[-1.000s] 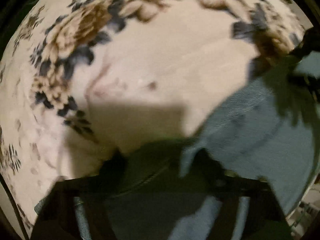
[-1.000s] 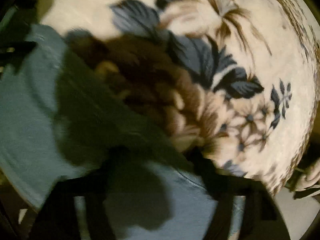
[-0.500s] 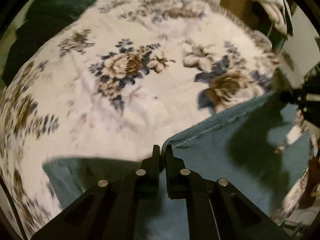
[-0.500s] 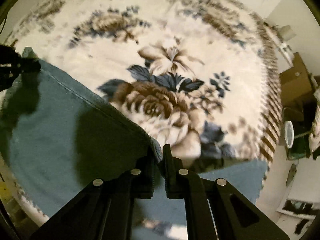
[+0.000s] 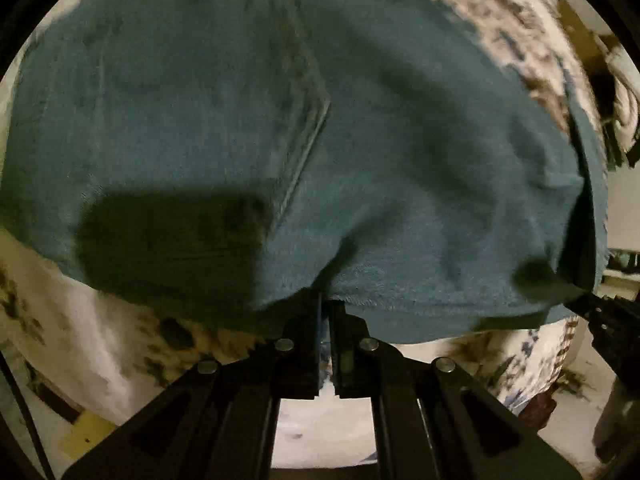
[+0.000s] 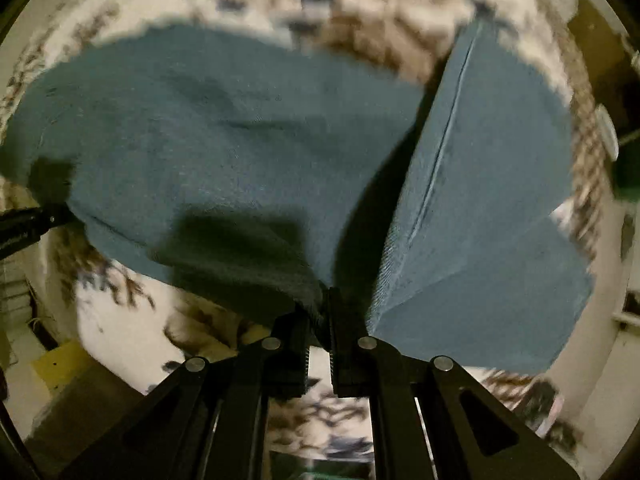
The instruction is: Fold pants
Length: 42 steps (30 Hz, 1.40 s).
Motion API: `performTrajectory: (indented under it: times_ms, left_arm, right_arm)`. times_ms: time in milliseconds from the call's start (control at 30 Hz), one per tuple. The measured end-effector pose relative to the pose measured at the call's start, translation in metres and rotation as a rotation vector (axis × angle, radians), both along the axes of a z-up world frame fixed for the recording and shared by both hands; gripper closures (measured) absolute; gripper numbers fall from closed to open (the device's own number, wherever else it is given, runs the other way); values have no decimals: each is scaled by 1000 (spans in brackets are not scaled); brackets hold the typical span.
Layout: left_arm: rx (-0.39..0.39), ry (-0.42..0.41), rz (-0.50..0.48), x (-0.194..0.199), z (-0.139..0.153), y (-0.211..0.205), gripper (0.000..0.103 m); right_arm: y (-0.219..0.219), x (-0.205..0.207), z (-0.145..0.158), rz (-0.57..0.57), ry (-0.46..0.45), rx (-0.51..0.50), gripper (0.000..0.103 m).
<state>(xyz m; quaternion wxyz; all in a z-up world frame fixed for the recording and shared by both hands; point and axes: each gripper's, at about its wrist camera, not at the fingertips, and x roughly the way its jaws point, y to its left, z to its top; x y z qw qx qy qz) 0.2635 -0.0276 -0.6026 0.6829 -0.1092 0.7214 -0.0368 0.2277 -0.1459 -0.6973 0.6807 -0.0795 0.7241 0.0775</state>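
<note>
— Gripping the pants (image 5: 360, 140) with both tools, weren't we? What did the left gripper (image 5: 325, 308) have?

— We had its jaws clenched on the near edge of the blue denim, roughly at the middle of that edge. From the left wrist view the cloth filled almost everything ahead of us, spread over the floral blanket (image 5: 80, 320), with a stitched seam (image 5: 304, 128) running from the far side down toward our fingers.

— And the right gripper (image 6: 320, 312)?

— Clamped as well. We saw a bunched fold of the pants (image 6: 220, 140) pinched between its jaws, the left jaw half buried under the fabric. To the right of the jaws a second panel (image 6: 480, 200) of the same denim stood up at an angle, with a long seam line along it, and a dark gap lay between that panel and the broad part on the left.

— Could we see one tool from the other?

— Yes. In the left wrist view the right gripper (image 5: 576, 300) sat at the right end of the near edge, touching the cloth. In the right wrist view the left gripper (image 6: 60, 214) came in from the left edge, against the cloth's corner. The flowered blanket (image 6: 120, 320) showed near and far of the denim, blurred.
</note>
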Motion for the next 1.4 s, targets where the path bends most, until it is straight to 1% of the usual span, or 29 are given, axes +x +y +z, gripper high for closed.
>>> performTrajectory:
  times_ms: [67,100,133,167,200,233,267,300,333,400,467,533,567,633,700,767,800,833,933,1000,1033,1067,1100,1167,1233,1267,1333,1367,1400]
  left_arm:
    - [12,8,47,-1,1,4,97]
    - [19,17,62,-1,6,6,96]
    - [26,17,70,-1,12,8,94]
    - [29,9,80,-2,20,11,85]
    - [34,-7,101,-1,34,17,69]
    - [45,-23,115,-2,43,22,58]
    - [59,-44,129,0,52,26,31]
    - [85,-94,140,6,66,31,12]
    - [120,-132,142,11,73,32,9]
    - [216,-222,108,27,83,30,9]
    - [264,-242,82,36,74,26,9]
    - [282,-254,76,53,64,20,9]
    - [293,-257,71,62,57,17,9]
    - [305,-260,61,68,52,7,9]
    - [306,-261,55,68,53,1,9]
    - [303,-263,47,69,53,-1,9]
    - [301,-264,42,67,55,-5,9]
    - [298,-267,39,66,57,-8,9]
    - [282,-279,41,62,59,-15,9]
    - [283,-279,33,57,55,-21,9]
    - [280,-270,30,54,52,-25,9]
    - [275,-255,27,51,48,-29,9]
    - [269,-242,25,49,44,-33,9]
    - [265,-228,21,46,39,-39,9]
    - [270,-223,6,43,36,-48,9]
    - [270,-222,-6,42,34,-52,9]
    - [278,-222,-29,40,33,-58,9]
    - [281,-223,-42,40,32,-60,9]
    - [284,-222,-49,40,31,-62,9]
  right_arm:
    - [-2,3,-14,-5,64,1,87]
    - [-5,6,-15,-25,98,32,73]
    - [-9,8,-9,-59,118,75,48]
    - [-13,8,1,-92,125,118,35]
    - [-17,8,14,-128,120,162,15]
    - [-22,8,31,-168,99,187,8]
    - [-26,9,47,-199,76,202,9]
    - [-33,11,63,-239,45,213,9]
    - [-42,17,79,-292,-4,208,8]
    - [-55,41,93,-357,-74,156,8]
    - [-67,79,87,-379,-149,67,8]
    - [-75,125,66,-395,-194,-13,8]
    - [-81,143,50,-407,-191,-40,8]
    - [-96,180,9,-439,-97,-72,9]
    - [-103,196,-18,-460,-39,-80,10]
    - [-112,194,-18,-479,-62,-115,40]
    - [-122,186,-10,-524,-96,-85,75]
    - [-137,173,2,-600,-126,-51,96]
    - [-185,115,53,-796,-266,-63,96]
    - [-221,67,70,-928,-285,-87,96]
    - [-243,33,70,-1026,-267,-92,95]
    - [-258,13,65,-1087,-247,-78,95]
    - [-274,-11,54,-1179,-222,-33,95]
    - [-301,-54,16,-1349,-156,162,90]
    - [-312,-77,-10,-1438,-122,303,84]
    - [-313,-86,-17,-1470,-132,345,82]
    - [-317,-99,-25,-1532,-184,418,59]
    - [-317,-103,-27,-1558,-205,459,55]
    - [-319,-102,-29,-1583,-207,482,44]
